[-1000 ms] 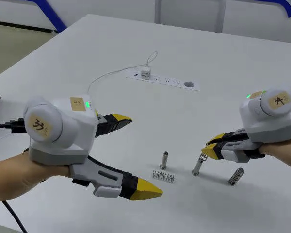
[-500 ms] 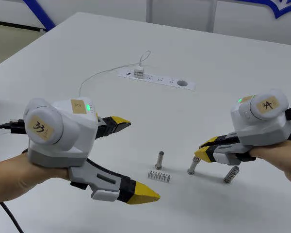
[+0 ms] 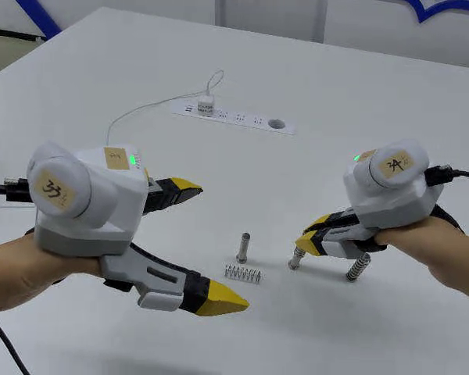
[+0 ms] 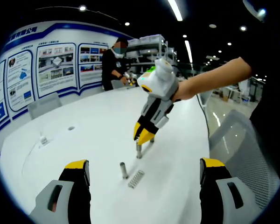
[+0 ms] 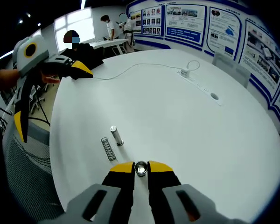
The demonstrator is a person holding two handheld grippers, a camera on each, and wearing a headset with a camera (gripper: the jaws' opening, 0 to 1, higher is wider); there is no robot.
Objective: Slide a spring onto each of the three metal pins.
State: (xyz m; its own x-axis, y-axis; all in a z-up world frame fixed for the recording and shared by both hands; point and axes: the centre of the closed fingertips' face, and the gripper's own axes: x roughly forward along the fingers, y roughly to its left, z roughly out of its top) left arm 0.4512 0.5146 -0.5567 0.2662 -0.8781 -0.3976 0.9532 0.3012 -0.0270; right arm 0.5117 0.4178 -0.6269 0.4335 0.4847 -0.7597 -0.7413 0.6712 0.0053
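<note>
In the head view, the tips of the right gripper [image 3: 305,244] covered the top of the middle pin [image 3: 296,261]. Any coils on it seemed too small to tell. The spring-bearing pin [image 3: 357,268] had its top hidden behind that gripper's body.

The bench [image 3: 336,86] is presenting a plain white surface. The left gripper [image 3: 217,244] and the right gripper [image 3: 305,244] are showing white and grey housings, black jaw sections and yellow tips. Each is carrying a tan label with dark handwritten marks and a green light. The bare pin [image 3: 243,247], the gripped pin [image 5: 141,169] and the loose spring [image 3: 242,273] are showing silver-grey metal. The power strip [image 3: 233,119] is showing white.
</note>
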